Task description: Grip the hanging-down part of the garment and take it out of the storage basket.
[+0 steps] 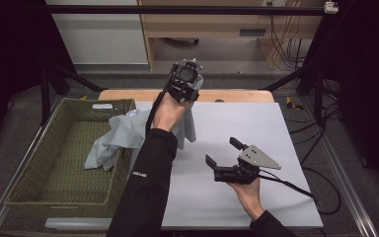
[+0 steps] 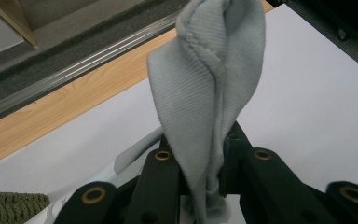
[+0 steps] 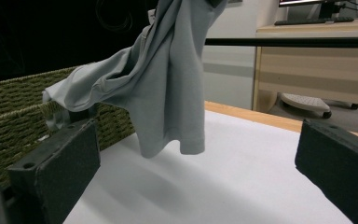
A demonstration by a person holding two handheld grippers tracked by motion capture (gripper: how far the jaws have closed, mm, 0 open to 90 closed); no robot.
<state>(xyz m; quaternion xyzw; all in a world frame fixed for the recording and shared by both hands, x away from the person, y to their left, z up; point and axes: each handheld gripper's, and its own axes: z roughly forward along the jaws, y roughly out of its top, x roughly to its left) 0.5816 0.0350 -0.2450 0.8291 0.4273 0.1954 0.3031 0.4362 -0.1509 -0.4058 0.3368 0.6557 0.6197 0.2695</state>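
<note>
A light grey garment (image 1: 123, 133) hangs from my left gripper (image 1: 190, 84), which is raised above the far side of the white table (image 1: 256, 128) and shut on a bunched fold of the cloth (image 2: 205, 107). The rest of the garment trails down over the rim of the green woven basket (image 1: 54, 163) and into it. My right gripper (image 1: 224, 152) stands open near the table's front right, apart from the cloth, its jaws pointing toward the hanging garment (image 3: 163, 84). Nothing lies between its pads (image 3: 60, 168).
The basket (image 3: 14, 121) sits at the table's left side. A wooden strip (image 1: 237, 95) runs along the table's far edge. Dark frame bars and cables stand behind and to the right. The white surface on the right half offers free room.
</note>
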